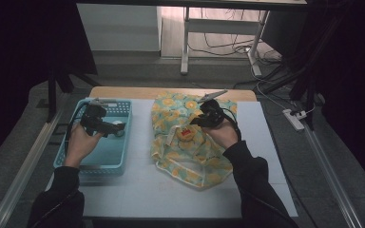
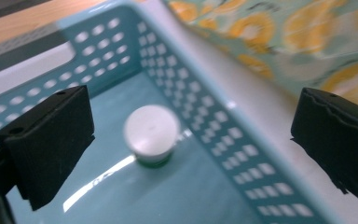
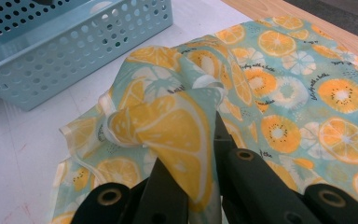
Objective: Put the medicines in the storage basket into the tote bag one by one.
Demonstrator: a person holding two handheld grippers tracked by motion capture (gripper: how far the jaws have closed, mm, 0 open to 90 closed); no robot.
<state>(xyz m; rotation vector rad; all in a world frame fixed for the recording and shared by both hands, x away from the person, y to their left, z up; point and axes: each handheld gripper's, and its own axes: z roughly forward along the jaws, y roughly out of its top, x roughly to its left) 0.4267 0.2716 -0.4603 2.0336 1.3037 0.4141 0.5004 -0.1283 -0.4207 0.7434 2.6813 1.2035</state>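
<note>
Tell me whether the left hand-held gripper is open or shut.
Open: the left hand-held gripper has its jaws wide apart above the white-capped bottle.

The fruit-print cloth [image 3: 279,88] carries small black script beside its orange slices, at centre and right of the right gripper view, too small and curled to read.

A basket [image 1: 126,137] sits on the table [image 1: 138,190] left of the cloth [image 1: 171,118], with a capped bottle [image 2: 151,135] inside it.
</note>
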